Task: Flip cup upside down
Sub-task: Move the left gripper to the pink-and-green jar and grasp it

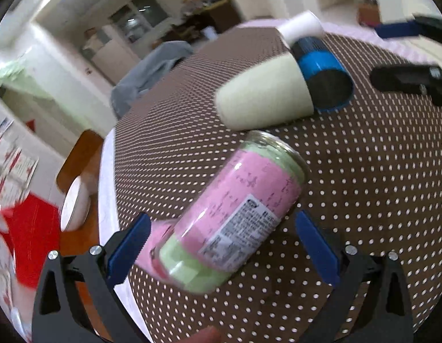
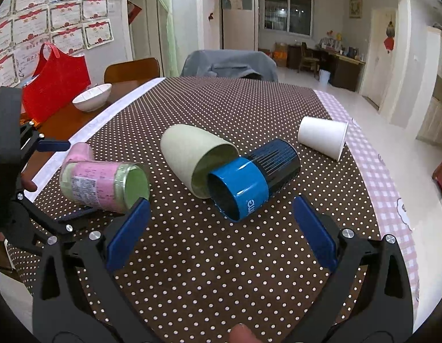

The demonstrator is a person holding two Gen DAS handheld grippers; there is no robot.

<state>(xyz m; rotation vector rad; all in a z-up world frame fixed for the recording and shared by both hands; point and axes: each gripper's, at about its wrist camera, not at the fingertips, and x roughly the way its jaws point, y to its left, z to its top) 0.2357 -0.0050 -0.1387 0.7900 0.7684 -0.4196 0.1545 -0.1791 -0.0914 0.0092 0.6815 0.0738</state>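
Several cups lie on their sides on the brown polka-dot tablecloth (image 2: 221,257). A pink and green labelled cup (image 1: 229,217) lies between the wide-apart fingers of my open left gripper (image 1: 221,245), not clamped; it also shows in the right wrist view (image 2: 106,184). A pale green cup (image 2: 192,157) and a blue and black cup (image 2: 249,183) lie touching at the middle, a white paper cup (image 2: 322,137) farther right. My right gripper (image 2: 221,228) is open and empty, just short of the blue cup.
A small pink cup (image 2: 79,151) lies behind the labelled one. A white bowl (image 2: 92,95) and a red bag (image 2: 56,83) sit on the wooden table at the left. A chair with grey cloth (image 2: 229,63) stands at the far edge.
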